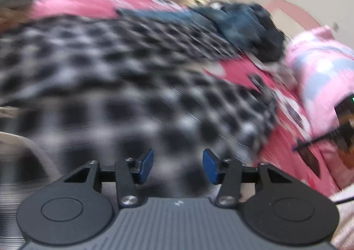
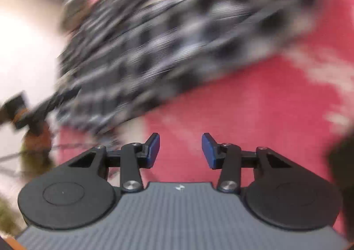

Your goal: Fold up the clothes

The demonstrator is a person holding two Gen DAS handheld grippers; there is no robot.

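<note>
A black-and-white checked garment (image 1: 124,68) lies spread on a pink bedsheet (image 1: 239,73); both views are motion-blurred. My left gripper (image 1: 178,167) is open and empty, its blue pads (image 1: 147,166) just above the near part of the checked cloth. In the right wrist view the same checked garment (image 2: 168,42) lies ahead and to the left. My right gripper (image 2: 180,150) is open and empty over bare pink sheet (image 2: 243,106), short of the garment's edge.
A heap of dark blue and black clothes (image 1: 241,24) sits at the far side of the bed. A pink and light-blue pillow (image 1: 320,68) lies at the right. The other gripper (image 1: 345,130) shows at the right edge. A pale wall (image 2: 24,35) is at left.
</note>
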